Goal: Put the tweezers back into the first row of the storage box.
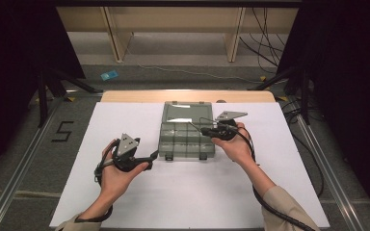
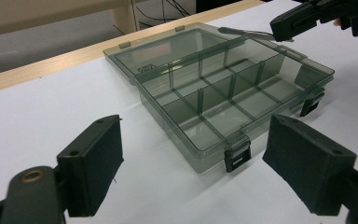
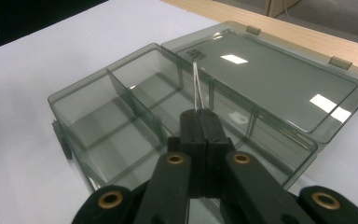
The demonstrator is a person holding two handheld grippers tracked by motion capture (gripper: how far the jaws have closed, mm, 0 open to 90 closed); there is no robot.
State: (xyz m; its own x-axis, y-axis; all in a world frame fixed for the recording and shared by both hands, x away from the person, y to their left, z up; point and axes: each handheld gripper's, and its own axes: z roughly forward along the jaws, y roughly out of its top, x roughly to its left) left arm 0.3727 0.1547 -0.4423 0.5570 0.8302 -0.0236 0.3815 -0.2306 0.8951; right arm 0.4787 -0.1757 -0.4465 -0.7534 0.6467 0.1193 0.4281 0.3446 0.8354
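A smoky clear plastic organiser box (image 1: 163, 144) (image 2: 177, 140) (image 3: 81, 100) lies open on the white sheet, its compartments empty. Its lid (image 1: 185, 111) (image 2: 168, 49) (image 3: 270, 79) lies flat on the far side. My right gripper (image 1: 204, 131) (image 3: 199, 114) (image 2: 279, 23) hovers over the box's right half, shut on a thin clear strip (image 3: 196, 86) (image 2: 244, 32) that sticks out from its tips towards the lid. Just off the box's near left corner, my left gripper (image 1: 153, 156) (image 2: 196, 140) stands open with nothing between its pads (image 2: 95, 163).
Two black latches (image 2: 237, 156) (image 2: 311, 102) hang on the box's front wall. The white sheet (image 1: 125, 120) covers the table, with a wooden edge (image 1: 125, 96) at the far side. Beyond it are cables and a blue item (image 1: 109, 75) on the floor.
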